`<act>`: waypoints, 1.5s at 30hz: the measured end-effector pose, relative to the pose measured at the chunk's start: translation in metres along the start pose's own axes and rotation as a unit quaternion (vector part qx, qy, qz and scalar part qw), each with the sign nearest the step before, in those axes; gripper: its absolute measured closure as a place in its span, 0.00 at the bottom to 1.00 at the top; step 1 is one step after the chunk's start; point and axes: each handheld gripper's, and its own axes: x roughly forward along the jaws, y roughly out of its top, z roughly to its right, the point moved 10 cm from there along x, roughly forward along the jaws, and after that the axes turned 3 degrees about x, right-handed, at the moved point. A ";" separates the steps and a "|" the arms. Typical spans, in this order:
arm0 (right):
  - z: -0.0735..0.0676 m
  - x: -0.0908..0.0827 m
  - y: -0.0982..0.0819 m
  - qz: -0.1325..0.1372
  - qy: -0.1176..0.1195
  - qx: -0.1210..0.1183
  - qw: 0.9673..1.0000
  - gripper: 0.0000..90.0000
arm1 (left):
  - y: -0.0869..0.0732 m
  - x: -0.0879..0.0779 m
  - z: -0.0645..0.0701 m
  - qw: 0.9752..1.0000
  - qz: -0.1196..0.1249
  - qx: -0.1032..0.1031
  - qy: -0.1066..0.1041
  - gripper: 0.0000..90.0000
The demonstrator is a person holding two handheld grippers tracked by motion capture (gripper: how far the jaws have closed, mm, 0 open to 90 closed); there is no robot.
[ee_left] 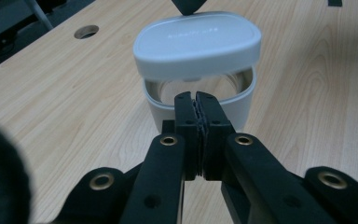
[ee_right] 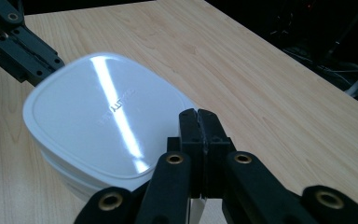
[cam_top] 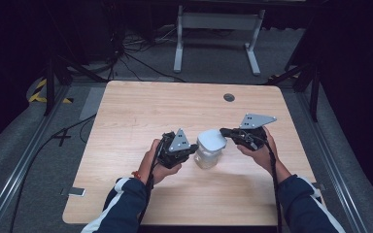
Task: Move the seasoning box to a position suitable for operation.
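Container (cam_top: 207, 156): 1 clear, glass-like jar with a white rim band, rounded-rectangular in outline, standing upright on the light wooden table (cam_top: 141, 107) near the middle of its near half. Lid (ee_left: 197, 44): 1 white, smooth, glossy rounded-rectangular cover with faint embossed lettering on top, raised and tilted above the container mouth, leaving an open gap on 1 side.

The high view looks forward and down from above the person's near side, taking in the whole table (cam_top: 141, 104) and the floor beyond. The left gripper view sits low behind the left claw (ee_left: 196, 100), close to the white container (ee_left: 199, 105). The right gripper view looks down across the lid (ee_right: 100, 116) from close above. All three share that container.
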 end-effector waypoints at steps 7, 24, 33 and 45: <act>0.002 0.002 -0.004 -0.005 0.001 0.005 1.000 1.00 | 0.005 -0.001 -0.003 1.000 0.010 -0.005 0.003 0.97; -0.001 0.002 -0.004 -0.007 0.006 -0.004 1.000 1.00 | 0.030 0.006 -0.008 0.999 0.029 -0.007 0.013 0.99; -0.003 -0.006 -0.007 -0.007 0.013 -0.003 1.000 1.00 | 0.052 0.013 -0.011 1.000 0.019 0.015 0.006 0.99; -0.004 -0.015 -0.014 -0.019 0.016 -0.008 1.000 1.00 | 0.070 0.026 -0.008 0.999 0.015 0.031 -0.005 0.98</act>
